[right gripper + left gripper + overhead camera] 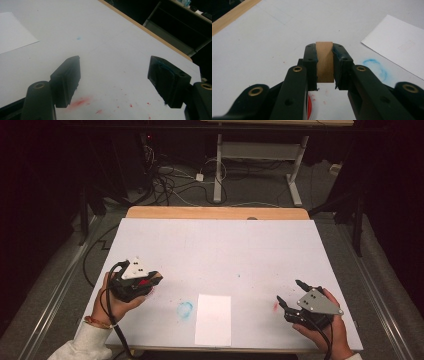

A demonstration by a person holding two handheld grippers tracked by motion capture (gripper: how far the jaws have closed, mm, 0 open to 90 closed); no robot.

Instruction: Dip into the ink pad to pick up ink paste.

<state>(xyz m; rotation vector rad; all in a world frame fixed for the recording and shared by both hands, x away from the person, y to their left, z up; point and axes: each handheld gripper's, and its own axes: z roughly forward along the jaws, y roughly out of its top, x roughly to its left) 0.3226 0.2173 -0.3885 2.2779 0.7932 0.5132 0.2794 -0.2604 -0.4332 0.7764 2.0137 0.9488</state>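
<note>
The left hand-held gripper point(150, 281) sits to the left of the white sheet of paper point(213, 319), which lies at the near edge of the tabletop point(215, 250). Its jaws are clamped on a small brown block point(324, 61); in the left gripper view the block stands upright between the pads, its lower end hidden behind the jaws, so its full length cannot be told. In the high view the block is only a small tan sliver at the gripper tip. Something red shows under the left gripper's body, cut off by the frame and too partial to identify.

A blue smudge point(185, 309) marks the tabletop just left of the paper, between it and the left gripper. The paper carries a faint mark in the left gripper view, too pale to read.

The right hand-held gripper point(289, 291) is held well to the right of the paper, jaws spread wide apart with nothing between them. A red smear point(80, 102) and scattered red specks lie on the tabletop below its jaws, between it and the paper.

The floor beyond the tabletop is dark; tangled cables point(170, 182) are dimly visible.
</note>
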